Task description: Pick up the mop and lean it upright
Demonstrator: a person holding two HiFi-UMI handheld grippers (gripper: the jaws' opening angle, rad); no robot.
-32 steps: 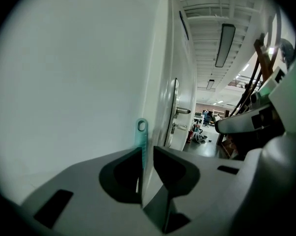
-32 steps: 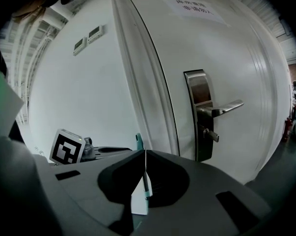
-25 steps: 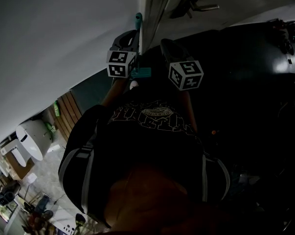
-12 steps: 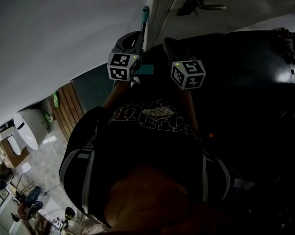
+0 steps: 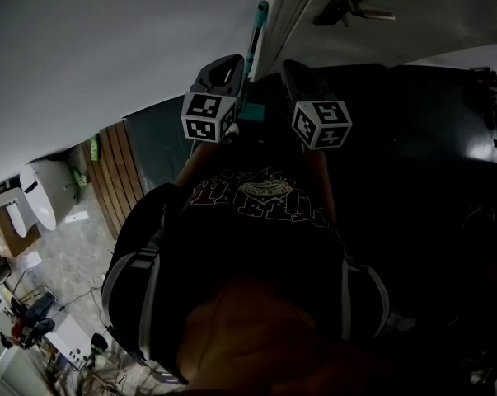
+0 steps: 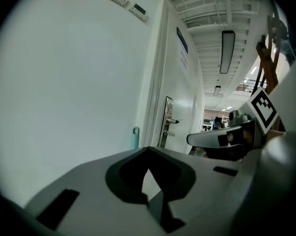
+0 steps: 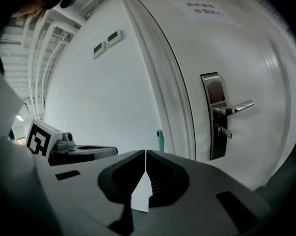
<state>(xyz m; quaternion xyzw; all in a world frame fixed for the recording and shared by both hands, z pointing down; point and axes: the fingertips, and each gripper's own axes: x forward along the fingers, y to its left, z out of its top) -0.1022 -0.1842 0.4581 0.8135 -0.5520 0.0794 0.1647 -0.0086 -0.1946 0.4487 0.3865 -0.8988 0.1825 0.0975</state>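
The mop's pole [image 5: 250,56] stands upright against the white wall beside the door frame, its teal tip [image 5: 261,8] at the top. The same teal tip [image 6: 135,137] shows beyond my left gripper and again as the teal tip [image 7: 159,140] in the right gripper view. A teal fitting [image 5: 252,112] sits lower on the pole, between the two marker cubes. My left gripper [image 5: 223,63] is just left of the pole, shut with nothing between its jaws [image 6: 148,149]. My right gripper [image 5: 293,66] is just right of it, also shut and empty [image 7: 146,152].
A white door with a metal lever handle [image 7: 231,109] is right of the mop, also seen as the handle [image 5: 368,11]. Wall switches [image 7: 107,42] sit high on the wall. The person's dark shirt [image 5: 256,221] fills the middle; a white fixture [image 5: 38,205] and slatted wood [image 5: 120,180] lie left.
Both grippers have drawn back from the mop's tip toward the person, the left one more. The mop stays leaning on the wall. The head view has shifted slightly.
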